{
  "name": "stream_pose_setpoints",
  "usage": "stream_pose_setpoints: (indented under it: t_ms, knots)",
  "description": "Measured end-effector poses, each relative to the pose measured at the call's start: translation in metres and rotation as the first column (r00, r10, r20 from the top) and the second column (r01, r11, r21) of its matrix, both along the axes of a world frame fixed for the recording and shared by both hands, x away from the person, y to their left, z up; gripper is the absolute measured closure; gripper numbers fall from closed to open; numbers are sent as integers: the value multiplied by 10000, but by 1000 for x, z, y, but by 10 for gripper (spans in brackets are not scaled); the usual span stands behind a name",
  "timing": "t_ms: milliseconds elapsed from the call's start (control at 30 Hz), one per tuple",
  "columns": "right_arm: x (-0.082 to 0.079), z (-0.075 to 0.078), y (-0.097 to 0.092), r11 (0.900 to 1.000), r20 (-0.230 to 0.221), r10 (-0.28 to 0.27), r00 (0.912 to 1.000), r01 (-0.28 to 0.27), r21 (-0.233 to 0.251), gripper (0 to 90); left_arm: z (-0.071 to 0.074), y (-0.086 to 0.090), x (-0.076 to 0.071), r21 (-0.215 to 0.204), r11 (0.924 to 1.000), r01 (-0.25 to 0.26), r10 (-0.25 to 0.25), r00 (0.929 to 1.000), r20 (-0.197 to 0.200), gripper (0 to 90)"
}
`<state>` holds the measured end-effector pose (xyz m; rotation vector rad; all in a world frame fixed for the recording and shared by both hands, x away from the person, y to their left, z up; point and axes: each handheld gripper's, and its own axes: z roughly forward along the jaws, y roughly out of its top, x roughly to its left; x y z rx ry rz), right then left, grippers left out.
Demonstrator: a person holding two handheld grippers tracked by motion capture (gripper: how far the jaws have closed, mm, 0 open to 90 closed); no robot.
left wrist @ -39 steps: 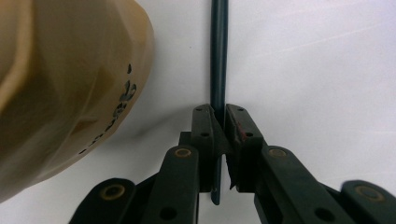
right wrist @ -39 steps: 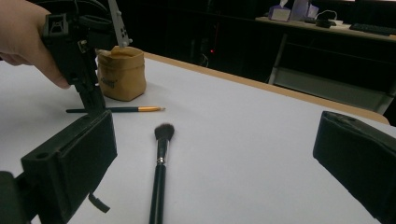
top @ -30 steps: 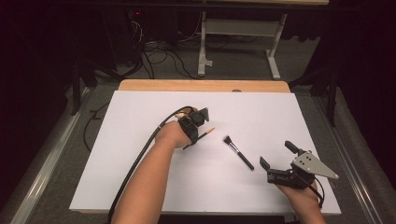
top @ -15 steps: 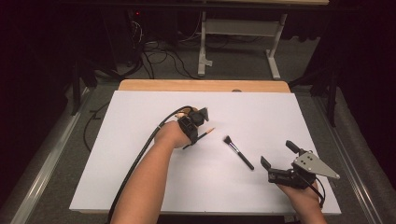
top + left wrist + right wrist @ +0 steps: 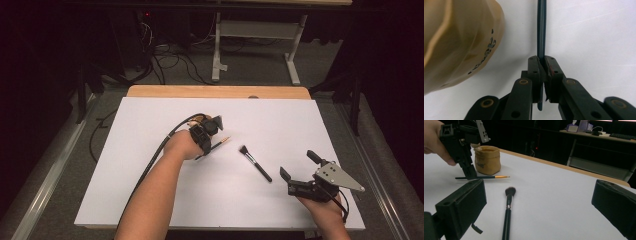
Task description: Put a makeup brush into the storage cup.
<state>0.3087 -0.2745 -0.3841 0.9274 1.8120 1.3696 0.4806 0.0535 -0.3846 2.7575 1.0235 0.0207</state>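
Observation:
My left gripper (image 5: 209, 148) points down at the middle of the white table top (image 5: 280, 120), shut on a thin dark pencil (image 5: 223, 141) with an orange-gold tip. The pencil lies flat on the surface. In the left gripper view the jaws (image 5: 542, 62) pinch the dark shaft (image 5: 541, 30), and a tan pouch (image 5: 456, 42) stands close on the left. The right gripper view shows that pouch (image 5: 486, 160) upright just behind the pencil (image 5: 491, 177). A black makeup brush (image 5: 256, 164) lies between the two hands. Near the front right corner my right gripper (image 5: 299, 165) stands open, nothing between its jaws.
A wooden strip (image 5: 215, 91) runs along the table's far edge. Beyond it are cables on the floor and a white desk frame (image 5: 257, 35). Bare white surface lies left of the left forearm and at the far right.

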Motion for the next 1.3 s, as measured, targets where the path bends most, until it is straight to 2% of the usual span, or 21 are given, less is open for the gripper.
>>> stream_pose_setpoints:
  t_ms: [533,567,833,900,1067,1300]
  knots:
    - [0,0,0,10000,21,19,10000,-19,-58,7,10,16,-11,-226,9997,-52,52,10000,6,841]
    - [0,0,0,10000,3,8,10000,-8,-35,7,10,17,-13,-332,9994,-120,121,9999,21,841]
    - [-1,1,0,9999,70,-20,10000,21,-134,7,13,26,-25,-449,9989,134,-131,9999,52,841]
    - [-1,1,1,10000,59,-33,10000,34,-69,7,13,29,-28,-349,9993,146,-143,9999,87,841]
    - [-2,1,2,9999,91,31,10000,-30,-164,7,14,37,-34,-459,9988,140,-132,9997,182,841]
    - [-3,1,3,10000,127,27,9999,-26,-40,7,16,48,-44,-714,9974,119,-92,9992,379,841]
